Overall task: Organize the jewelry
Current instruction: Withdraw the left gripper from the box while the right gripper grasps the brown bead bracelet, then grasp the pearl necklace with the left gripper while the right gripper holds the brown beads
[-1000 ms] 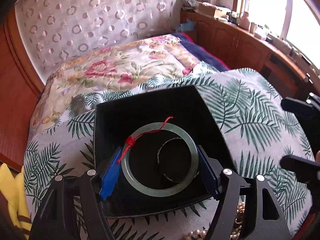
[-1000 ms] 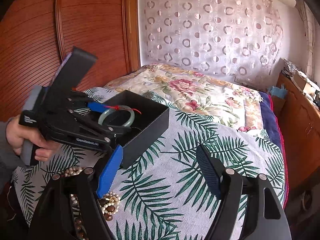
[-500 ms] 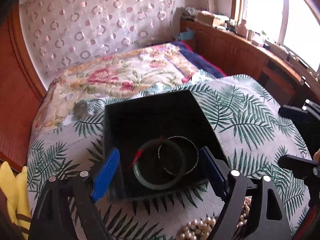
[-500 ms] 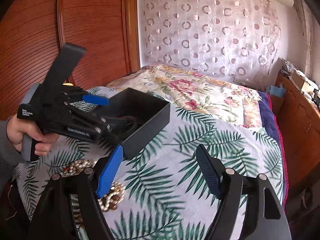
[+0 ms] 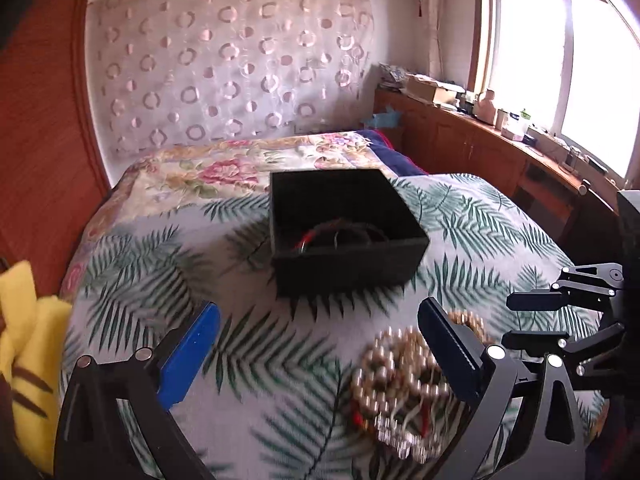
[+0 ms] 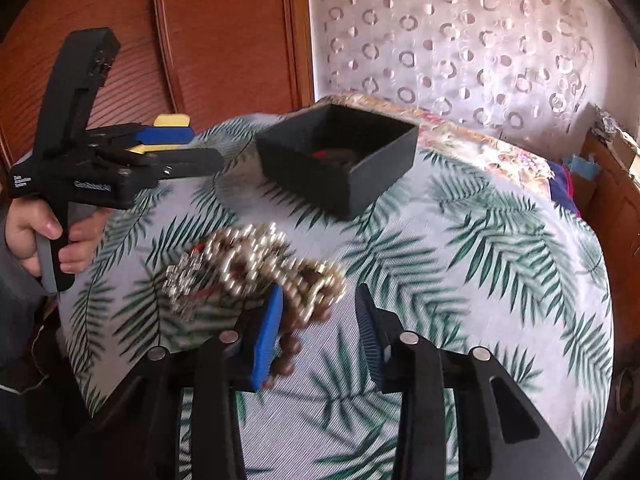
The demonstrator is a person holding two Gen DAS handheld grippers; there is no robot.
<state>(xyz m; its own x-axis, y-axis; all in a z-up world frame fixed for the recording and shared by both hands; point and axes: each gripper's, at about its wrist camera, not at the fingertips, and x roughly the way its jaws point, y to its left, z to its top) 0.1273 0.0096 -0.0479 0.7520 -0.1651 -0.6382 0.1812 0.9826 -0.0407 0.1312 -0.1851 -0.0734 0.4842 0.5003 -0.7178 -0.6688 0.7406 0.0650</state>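
A black open box sits on the palm-leaf cloth; it also shows in the right wrist view. A green bangle with a red cord and a dark bracelet lie inside it. A heap of pearl and brown bead jewelry lies in front of the box, and it also shows in the right wrist view. My left gripper is open and empty, pulled back from the box. My right gripper is open, low over the right end of the heap.
The bed with the palm-leaf cloth drops off at its right and near edges. A yellow plush lies at the left. A wooden wardrobe stands behind; a wooden counter runs under the window.
My left gripper let the green bangle drop into the box and drew back and up. My right gripper moved left and down over the bead heap.
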